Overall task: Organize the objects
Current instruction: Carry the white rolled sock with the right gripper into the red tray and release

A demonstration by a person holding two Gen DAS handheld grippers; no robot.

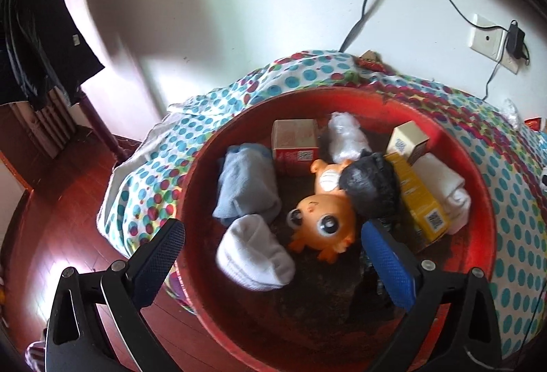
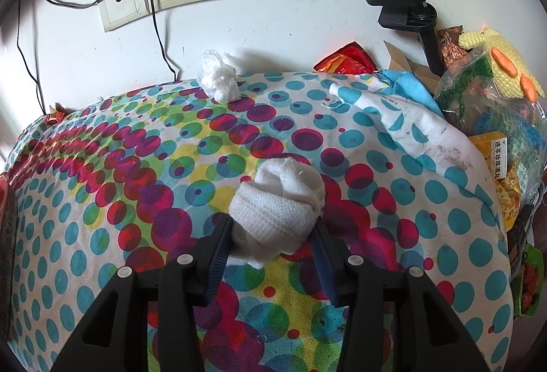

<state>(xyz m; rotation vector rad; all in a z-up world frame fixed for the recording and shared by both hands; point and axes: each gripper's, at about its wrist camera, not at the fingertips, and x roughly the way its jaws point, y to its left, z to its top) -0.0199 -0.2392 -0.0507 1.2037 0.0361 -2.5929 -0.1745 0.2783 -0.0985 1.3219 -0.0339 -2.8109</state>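
Note:
In the left wrist view my left gripper (image 1: 273, 242) is open and empty above a round red basin (image 1: 478, 201). The basin holds a white sock roll (image 1: 253, 256), a blue sock roll (image 1: 244, 187), an orange toy (image 1: 328, 221), a black bundle (image 1: 372, 184), a yellow box (image 1: 420, 201), two small boxes, a white plastic wad and a white cloth. In the right wrist view my right gripper (image 2: 271, 238) is shut on a rolled white sock (image 2: 280, 204) over the dotted cloth (image 2: 136, 201).
A crumpled white plastic bag (image 2: 218, 80) lies at the cloth's far edge by the wall. A pile of packets, a yellow box (image 2: 492, 156) and a knitted toy (image 2: 499, 64) sits at the right. Sockets and cables hang on the wall. Wooden floor shows at the left (image 1: 51, 218).

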